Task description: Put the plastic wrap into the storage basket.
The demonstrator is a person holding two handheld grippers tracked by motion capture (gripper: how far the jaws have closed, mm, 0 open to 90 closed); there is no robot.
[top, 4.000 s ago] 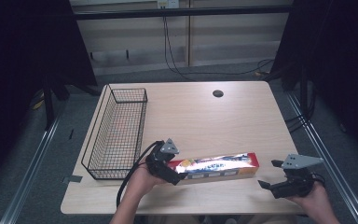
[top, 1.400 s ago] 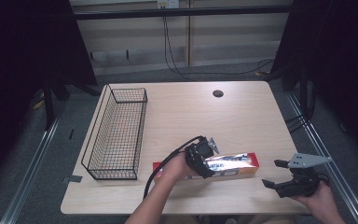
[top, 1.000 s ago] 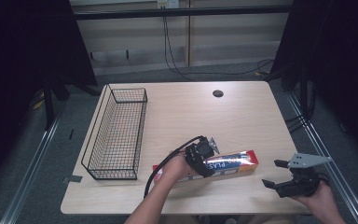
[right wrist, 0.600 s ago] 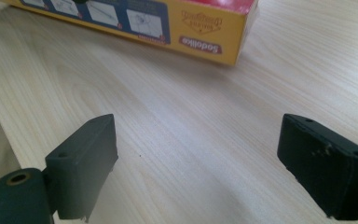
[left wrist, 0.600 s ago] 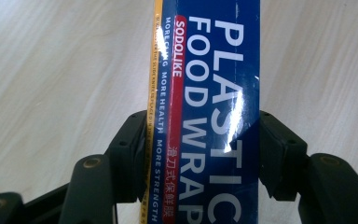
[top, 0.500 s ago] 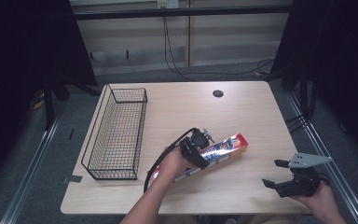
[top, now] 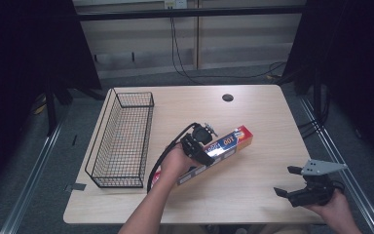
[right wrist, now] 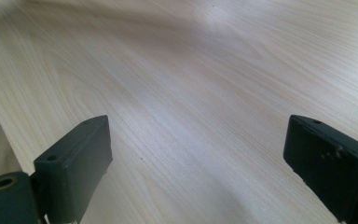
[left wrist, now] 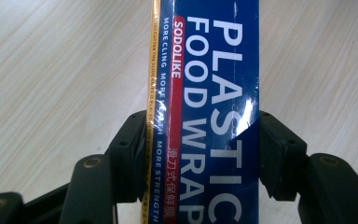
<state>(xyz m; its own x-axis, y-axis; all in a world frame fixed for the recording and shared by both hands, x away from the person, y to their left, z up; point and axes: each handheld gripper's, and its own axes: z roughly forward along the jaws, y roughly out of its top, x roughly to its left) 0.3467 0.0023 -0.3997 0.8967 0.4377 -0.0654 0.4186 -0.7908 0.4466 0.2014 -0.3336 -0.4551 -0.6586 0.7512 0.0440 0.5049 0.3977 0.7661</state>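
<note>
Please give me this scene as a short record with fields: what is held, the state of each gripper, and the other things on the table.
held thing: plastic wrap box, long, blue and red, one end raised off the table
left gripper: shut on the box, pads pressing its two long sides
right gripper: open, nothing between the jaws, near the table's right front corner
wire basket: black, nothing visible inside, at the table's left side
box to basket: apart, box lies to the right of it
</note>
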